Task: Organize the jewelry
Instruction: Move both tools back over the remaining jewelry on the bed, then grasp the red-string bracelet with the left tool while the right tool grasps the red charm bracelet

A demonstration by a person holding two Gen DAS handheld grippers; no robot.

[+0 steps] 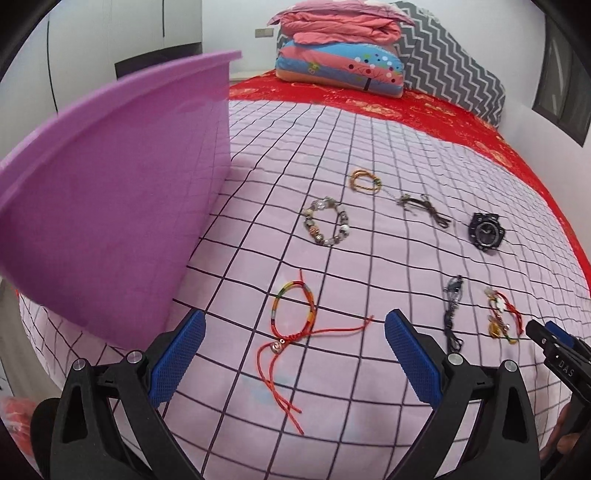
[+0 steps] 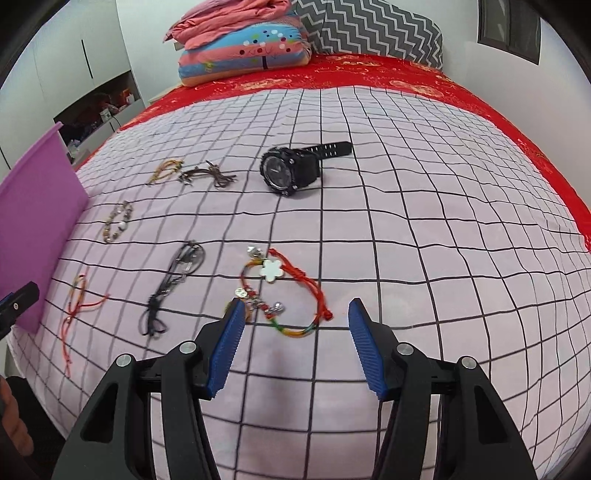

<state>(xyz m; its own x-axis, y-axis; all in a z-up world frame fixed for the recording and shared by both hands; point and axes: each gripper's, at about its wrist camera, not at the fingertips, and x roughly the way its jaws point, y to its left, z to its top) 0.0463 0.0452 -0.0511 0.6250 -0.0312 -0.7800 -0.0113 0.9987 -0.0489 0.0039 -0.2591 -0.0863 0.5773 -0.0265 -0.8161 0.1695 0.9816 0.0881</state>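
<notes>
Several pieces of jewelry lie on a pink checked bedspread (image 1: 369,133). My left gripper (image 1: 293,323) is open just above a rainbow cord bracelet with red strings (image 1: 295,317). My right gripper (image 2: 295,310) is open over a red cord bracelet with a white flower charm (image 2: 284,288). A beaded bracelet (image 1: 325,221), an orange cord bracelet (image 1: 365,181), a brown cord piece (image 1: 424,205), a black watch (image 2: 291,170) and a dark cord necklace (image 2: 177,280) lie around. A purple box (image 1: 122,177) stands at the left.
Folded quilts and a pillow (image 1: 340,51) are stacked at the head of the bed on a red sheet (image 2: 369,70). A zigzag grey cushion (image 2: 369,29) leans behind. The bed edge runs close below both grippers.
</notes>
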